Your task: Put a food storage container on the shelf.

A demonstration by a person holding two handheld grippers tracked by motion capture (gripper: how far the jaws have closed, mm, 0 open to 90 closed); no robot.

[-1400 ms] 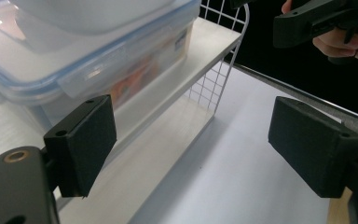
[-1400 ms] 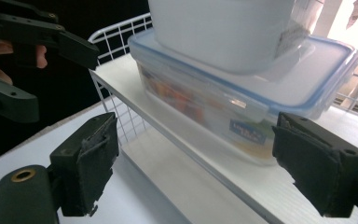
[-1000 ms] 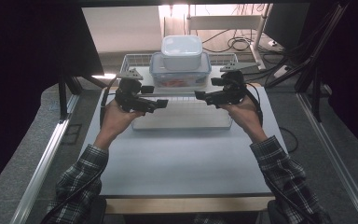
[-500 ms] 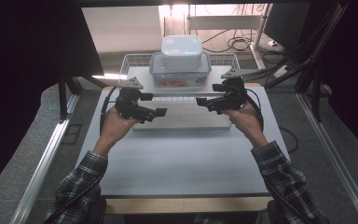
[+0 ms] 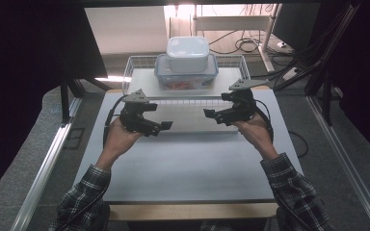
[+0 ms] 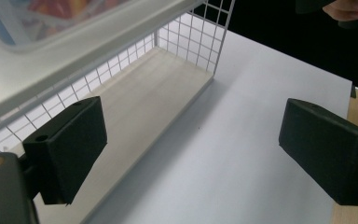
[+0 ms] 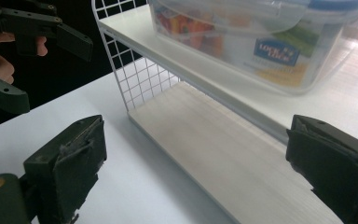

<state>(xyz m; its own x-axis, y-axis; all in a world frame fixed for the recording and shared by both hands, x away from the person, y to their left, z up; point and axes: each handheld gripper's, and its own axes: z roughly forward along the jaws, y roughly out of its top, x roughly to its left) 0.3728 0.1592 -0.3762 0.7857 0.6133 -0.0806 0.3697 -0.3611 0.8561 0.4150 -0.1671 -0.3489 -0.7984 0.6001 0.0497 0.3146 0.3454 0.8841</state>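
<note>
Nearest the person, the white worktop [image 5: 188, 168] lies bare in front of both forearms. Above it the left gripper [image 5: 165, 126] and the right gripper [image 5: 207, 113] face each other, each with its fingers [image 6: 70, 140] spread wide and nothing between them; both pairs have just been opening.

Just beyond them stands the wire shelf [image 5: 139, 62], a 2-level rack with a pale wooden bottom board [image 7: 214, 149] resting on the worktop and a white upper board behind a wire-grid rail. On that upper board sits the clear food box [image 5: 187, 74] with a smaller white box [image 5: 188, 52] stacked on its lid.

The step in hand looks like reaching for the shelf. It would go best with both hands coming in level, 1 at each end, so the stacked boxes do not slide.

The wire rail runs close in front of the fingers and could catch them. Farther back, cables [image 5: 241, 45] and frame legs crowd the floor.
</note>
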